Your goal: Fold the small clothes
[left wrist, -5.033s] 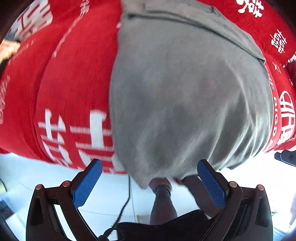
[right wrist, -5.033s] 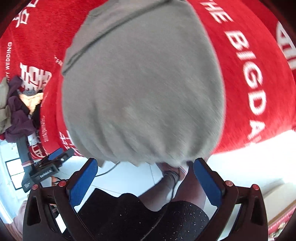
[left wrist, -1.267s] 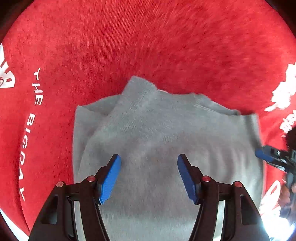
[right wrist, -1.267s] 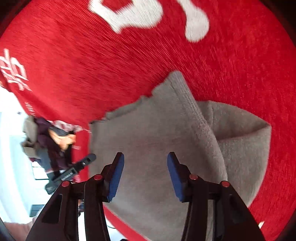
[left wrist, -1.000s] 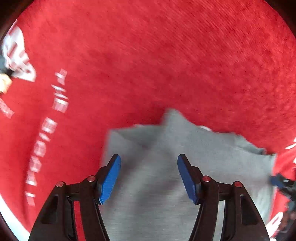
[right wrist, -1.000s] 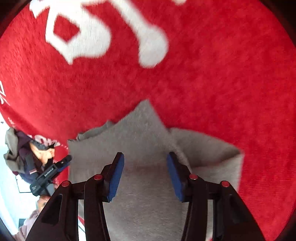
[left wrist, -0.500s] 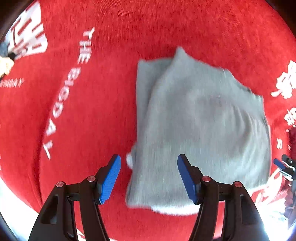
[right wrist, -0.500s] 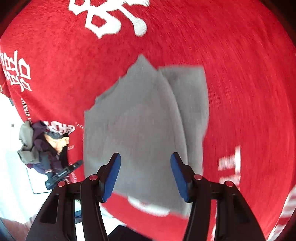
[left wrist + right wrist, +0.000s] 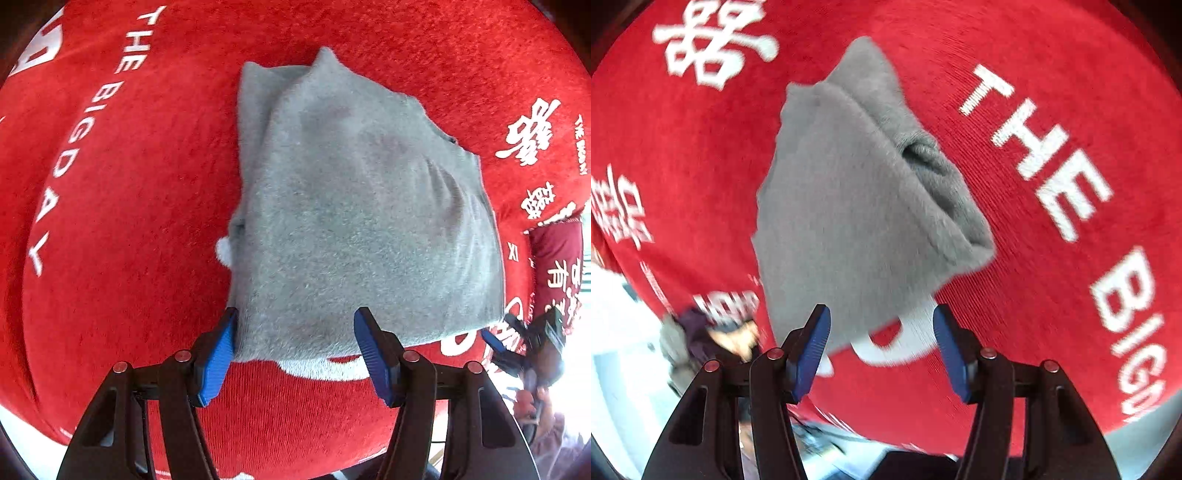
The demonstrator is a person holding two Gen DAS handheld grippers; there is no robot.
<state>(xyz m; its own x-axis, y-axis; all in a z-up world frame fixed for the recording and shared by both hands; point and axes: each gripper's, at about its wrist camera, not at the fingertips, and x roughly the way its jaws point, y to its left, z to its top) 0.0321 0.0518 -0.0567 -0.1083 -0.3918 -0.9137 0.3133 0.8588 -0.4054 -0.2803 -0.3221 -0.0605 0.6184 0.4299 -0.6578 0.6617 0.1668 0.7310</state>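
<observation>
A folded grey knit garment [image 9: 354, 229] lies flat on a red cloth [image 9: 140, 206] with white lettering. In the left wrist view my left gripper [image 9: 295, 350] hovers at the garment's near edge. Its jaws are closing, with that edge between the blue pads and the left pad [image 9: 219, 350] at the garment's near left corner. In the right wrist view the same garment [image 9: 857, 206] shows a thick fold along its right side. My right gripper [image 9: 882, 339] stands open just short of its near edge, with nothing gripped. The right gripper [image 9: 517, 339] also shows at the left view's right edge.
A blurred pile of other clothes [image 9: 701, 332] lies at the lower left of the right wrist view. The red cloth's edge [image 9: 1126, 424] drops off at the lower right, with pale floor beyond. A dark red hanging panel [image 9: 557, 266] with white characters stands to the right.
Both grippers drew back from over the garment to its near edge, so more of it shows. The left jaws have narrowed. The right view has rolled, and its jaws stand slightly wider.
</observation>
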